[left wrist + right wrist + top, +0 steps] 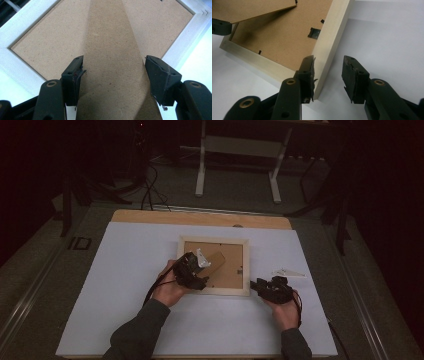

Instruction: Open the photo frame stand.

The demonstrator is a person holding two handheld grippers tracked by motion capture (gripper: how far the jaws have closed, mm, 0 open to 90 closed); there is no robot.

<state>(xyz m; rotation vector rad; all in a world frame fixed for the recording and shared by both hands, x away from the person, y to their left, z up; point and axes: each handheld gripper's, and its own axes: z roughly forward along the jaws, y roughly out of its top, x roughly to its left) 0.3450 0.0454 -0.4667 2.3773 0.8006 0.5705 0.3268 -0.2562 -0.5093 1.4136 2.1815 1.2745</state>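
The jaws of the left gripper (113, 75) stand wide on either side of the brown stand flap (112, 62) of the picture frame (214, 265); in the left gripper view the flap runs up the middle between them, its edges close against both inner faces, but whether the pads actually press on it I cannot tell. The frame lies face down on the white worktop (125, 270), near its middle, its fibreboard backing (45, 42) turned upward, and the flap lifts off that backing at a slant. In the high view the left gripper (192, 270) sits over the frame's near left part. The jaws of the right gripper (328, 75) are released, with a clear gap between them: the near right corner of the frame's pale wooden rim (332, 42) lies in that gap, just beside the left-hand jaw in the right gripper view, while the other jaw stands apart from it over bare worktop. In the high view the right gripper (260, 286) sits at that corner. A small white piece (288, 272) lies on the worktop to the right, apart from the frame.
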